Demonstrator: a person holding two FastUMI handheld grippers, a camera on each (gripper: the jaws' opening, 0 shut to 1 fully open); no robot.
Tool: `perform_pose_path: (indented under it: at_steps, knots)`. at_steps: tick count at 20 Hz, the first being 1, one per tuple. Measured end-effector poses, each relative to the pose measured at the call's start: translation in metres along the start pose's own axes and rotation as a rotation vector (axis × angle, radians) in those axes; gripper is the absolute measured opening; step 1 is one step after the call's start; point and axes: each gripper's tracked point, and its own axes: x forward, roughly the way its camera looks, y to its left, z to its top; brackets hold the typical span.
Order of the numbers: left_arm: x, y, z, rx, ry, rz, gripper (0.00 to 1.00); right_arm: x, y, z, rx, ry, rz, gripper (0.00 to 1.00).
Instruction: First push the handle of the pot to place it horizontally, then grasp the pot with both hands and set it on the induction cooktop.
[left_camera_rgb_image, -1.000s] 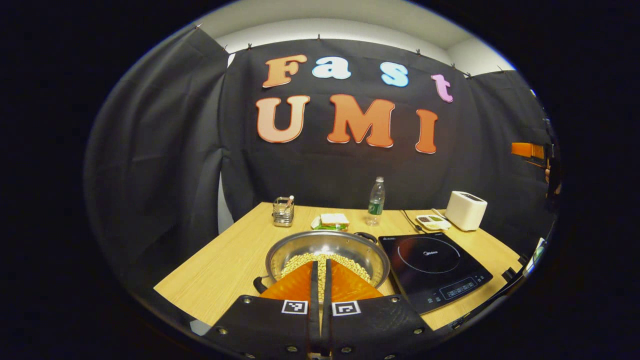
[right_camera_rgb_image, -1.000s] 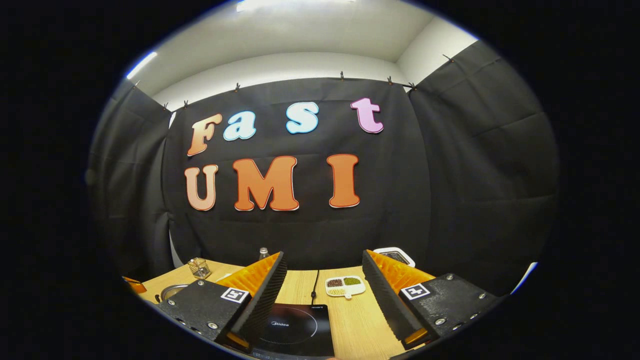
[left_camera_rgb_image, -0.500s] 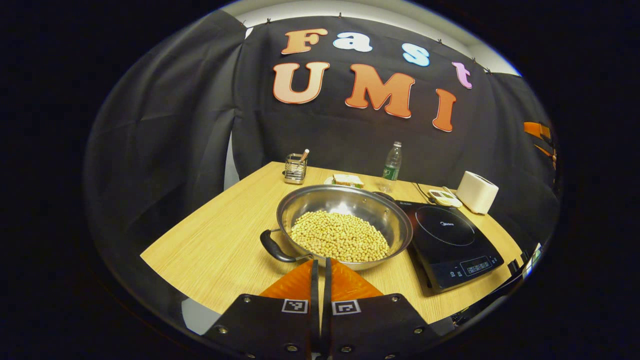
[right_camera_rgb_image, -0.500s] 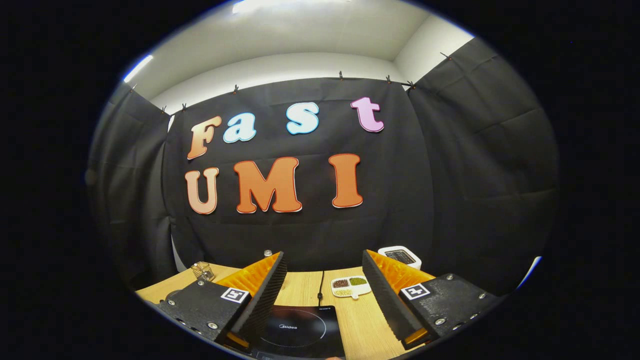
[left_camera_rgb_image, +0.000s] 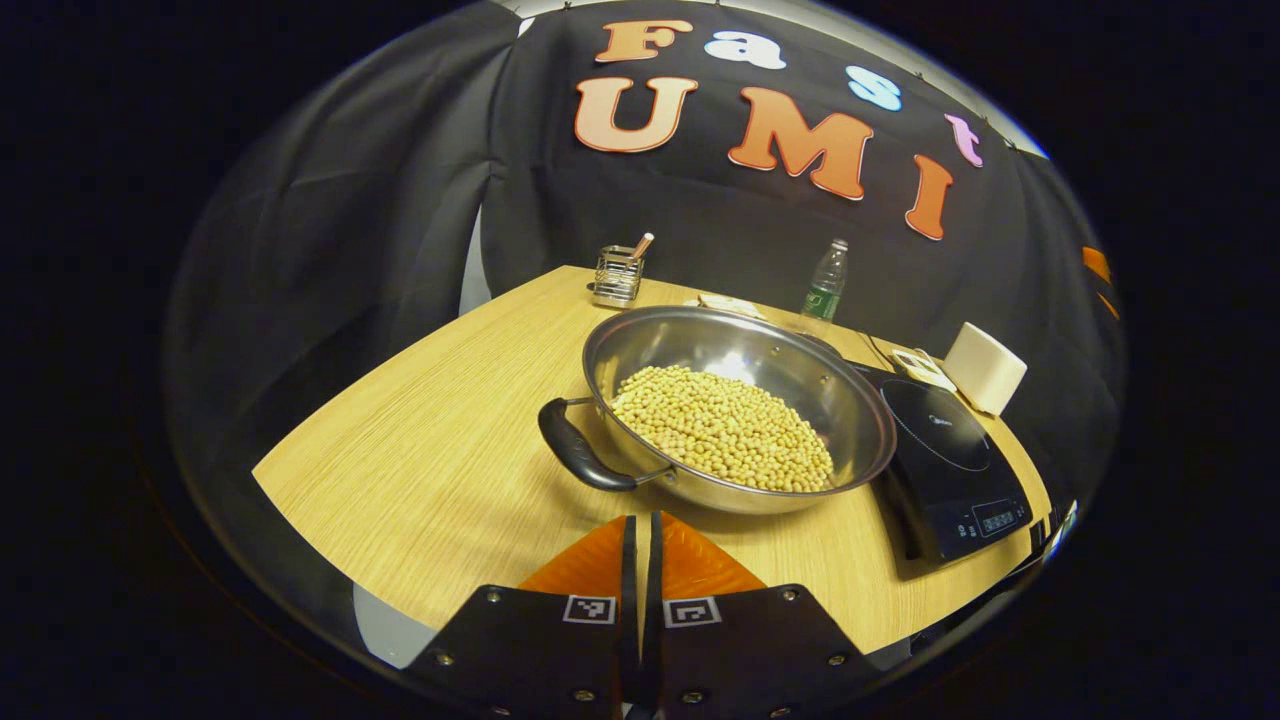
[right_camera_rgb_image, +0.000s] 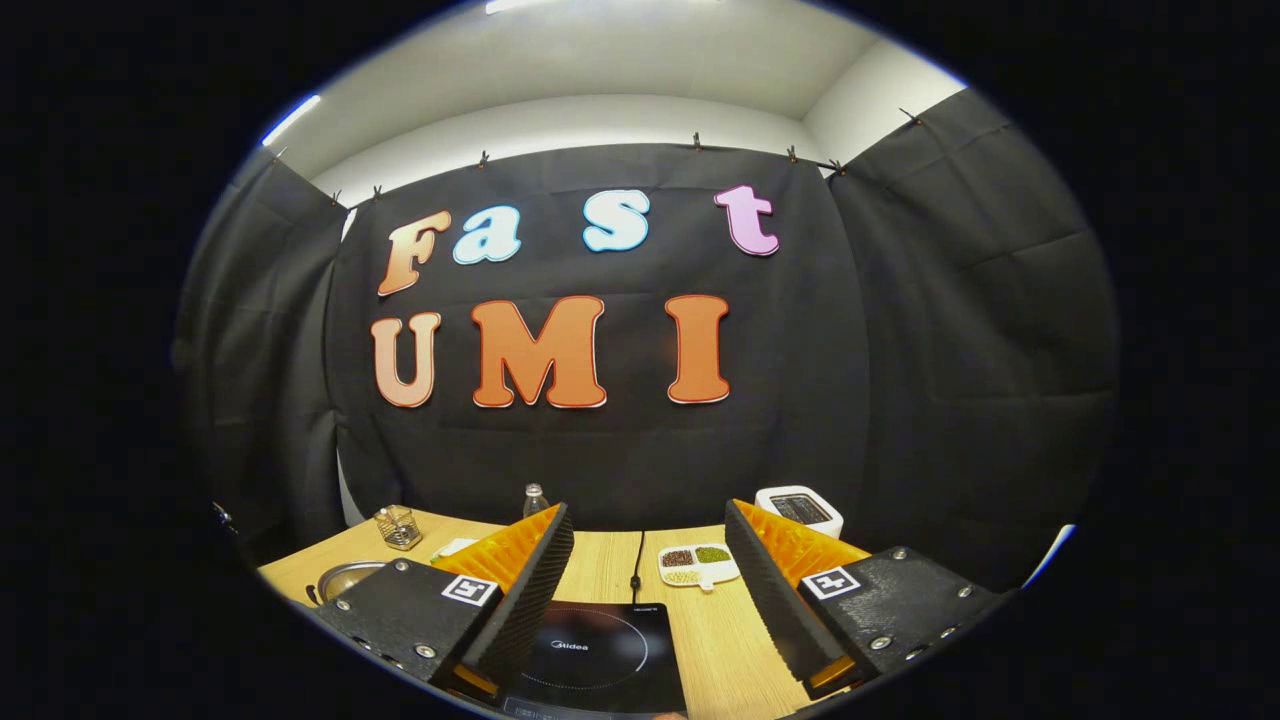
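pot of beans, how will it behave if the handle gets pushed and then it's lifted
The steel pot is stiff and sits on the smooth wooden table, so a push on its black handle will probably spin it rather than tip it. The heap of beans likely makes it heavy, and loose beans could shift or spill if it tilts.

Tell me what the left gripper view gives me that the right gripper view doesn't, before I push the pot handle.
Left gripper view: the pot's black handle, the beans filling the pot, and the left tongs shut, short of the handle. Right gripper view: the right tongs open, framing the induction cooktop. Shared: the cooktop, the bottle, the white appliance, the table, plus a sliver of the pot's rim on the right gripper view's left.
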Motion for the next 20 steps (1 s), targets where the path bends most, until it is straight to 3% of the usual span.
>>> perform_pose_path:
  at_steps: [10,11,13,14,20]
  knots:
    - [0.02,0.02,0.018,0.041,-0.004,0.033,0.02,0.01,0.01,-0.006,-0.005,0.01,-0.001,0.95]
    - [0.022,0.024,0.02,0.046,-0.005,0.039,0.02,0.012,0.012,-0.007,-0.005,0.014,0.001,1.0]
    - [0.025,0.031,0.024,0.05,-0.009,0.051,0.02,0.013,0.016,-0.011,-0.006,0.02,0.004,1.0]
    - [0.027,0.034,0.025,0.051,-0.011,0.055,0.03,0.014,0.018,-0.012,-0.006,0.022,0.004,0.95]
    - [0.042,0.046,0.037,0.079,-0.016,0.074,0.02,0.021,0.028,-0.016,-0.005,0.029,0.008,0.95]
